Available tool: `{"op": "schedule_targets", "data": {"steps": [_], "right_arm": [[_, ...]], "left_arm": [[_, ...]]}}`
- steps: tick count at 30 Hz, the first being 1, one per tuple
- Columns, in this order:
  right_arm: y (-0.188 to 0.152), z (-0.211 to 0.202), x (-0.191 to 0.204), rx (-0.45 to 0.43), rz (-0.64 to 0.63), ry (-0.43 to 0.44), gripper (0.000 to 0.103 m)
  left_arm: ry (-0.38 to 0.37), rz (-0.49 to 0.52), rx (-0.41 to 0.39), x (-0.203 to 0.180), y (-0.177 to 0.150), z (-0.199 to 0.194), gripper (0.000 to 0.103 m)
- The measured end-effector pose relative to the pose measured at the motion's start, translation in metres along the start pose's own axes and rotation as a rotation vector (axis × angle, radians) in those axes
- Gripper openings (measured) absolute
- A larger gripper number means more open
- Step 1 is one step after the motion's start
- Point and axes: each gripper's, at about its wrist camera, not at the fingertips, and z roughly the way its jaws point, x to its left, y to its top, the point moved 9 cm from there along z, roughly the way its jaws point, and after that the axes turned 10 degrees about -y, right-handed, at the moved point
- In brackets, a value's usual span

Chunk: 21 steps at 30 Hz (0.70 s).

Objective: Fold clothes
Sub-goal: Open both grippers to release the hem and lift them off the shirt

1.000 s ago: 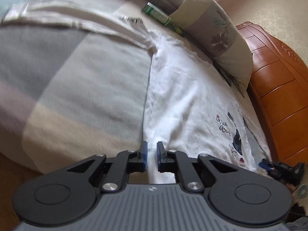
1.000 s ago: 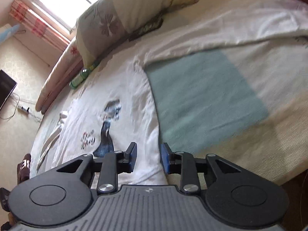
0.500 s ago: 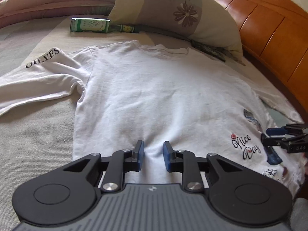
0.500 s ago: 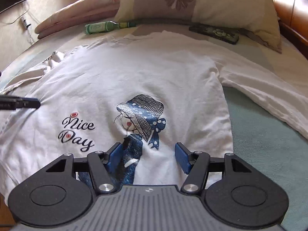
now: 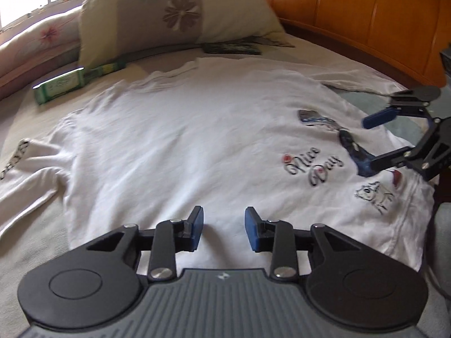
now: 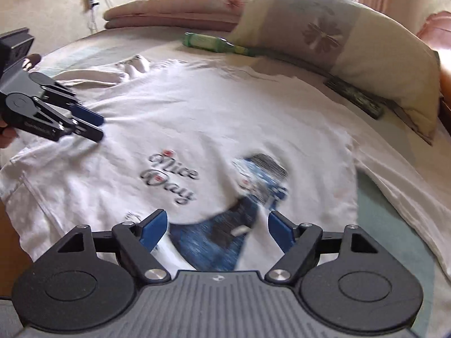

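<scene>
While the white T-shirt lies spread face-up on the bed, hem toward both cameras, the left gripper hangs over its lower left part, fingers parted, holding nothing. Right gripper sits above the blue printed figure, fingers spread wide, empty. Hem edge on the right side drapes off the mattress. Green bottle and floral pillow crowd the collar end; wooden headboard bounds the far side.
</scene>
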Motion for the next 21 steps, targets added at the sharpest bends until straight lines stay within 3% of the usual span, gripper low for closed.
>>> {"op": "schedule_targets", "data": {"steps": [2,4,6,11,15,19,21], "right_arm": [[-0.009,0.009,0.009,0.05,-0.043,0.001,0.083],[-0.023,0.004,0.002,0.063,-0.009,0.011,0.087],[-0.044,-0.005,-0.014,0.114,0.052,0.004,0.097],[-0.084,-0.035,-0.038,0.145,0.137,-0.052,0.1],[-0.08,-0.045,-0.035,0.142,0.188,-0.117,0.1],[-0.061,-0.064,-0.029,0.093,0.249,-0.147,0.1],[-0.054,-0.072,-0.025,0.083,0.256,-0.166,0.102]], "left_arm": [[-0.034,0.034,0.006,-0.015,-0.002,0.005,0.035],[-0.053,0.055,0.015,-0.024,-0.01,0.003,0.042],[-0.032,0.025,0.03,-0.021,-0.035,-0.016,0.056],[0.036,-0.009,0.035,-0.02,-0.068,-0.052,0.058],[0.091,0.006,0.083,-0.024,-0.05,-0.05,0.058],[0.162,0.017,0.077,-0.028,-0.018,-0.062,0.059],[0.184,0.017,0.055,-0.031,-0.001,-0.074,0.067]]}}
